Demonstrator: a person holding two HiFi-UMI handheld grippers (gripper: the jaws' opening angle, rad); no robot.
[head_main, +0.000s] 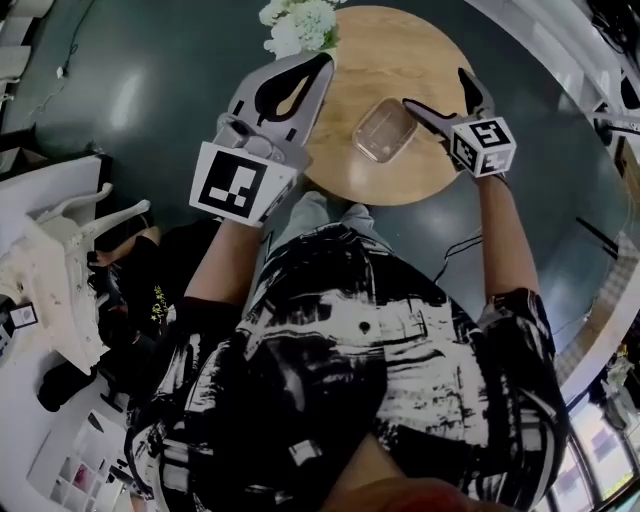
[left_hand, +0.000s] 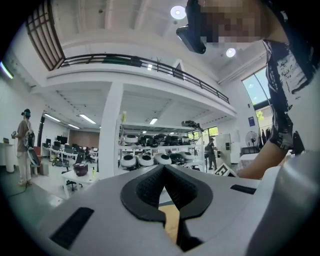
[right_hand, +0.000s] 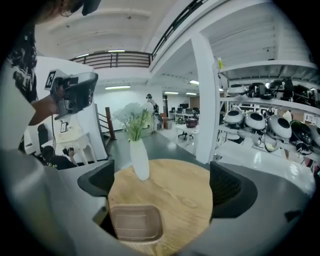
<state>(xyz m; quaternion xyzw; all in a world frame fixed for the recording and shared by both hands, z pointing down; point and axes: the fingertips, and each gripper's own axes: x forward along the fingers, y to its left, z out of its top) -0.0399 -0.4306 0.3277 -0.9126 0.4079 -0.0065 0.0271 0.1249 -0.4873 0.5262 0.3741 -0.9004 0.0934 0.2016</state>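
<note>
The clear plastic container (right_hand: 136, 223) is lying flat on the round wooden table (right_hand: 175, 195), low in the right gripper view and ahead of the right gripper (right_hand: 162, 182), sitting toward its left jaw rather than centred between the two. That gripper's jaws are standing wide apart with nothing between them but bare tabletop. From the head view, the inner fingertip is showing right at the container's corner (head_main: 385, 130); whether it is touching cannot be told. In my judgement the step in hand is the approach to the container, and doing it well is calling for a shift toward the left jaw's side, so that both pads are straddling the rim squarely before any squeeze, since thin walls are likely to flex. Beyond the container, a white vase (right_hand: 139, 159) of flowers is standing farther ahead, well apart. The left gripper (left_hand: 164, 167) is hanging raised, pads meeting at the tips and holding nothing. The container's near edge is being cut off by the gripper body, and whether it is carrying a lid is hard to make out.
</note>
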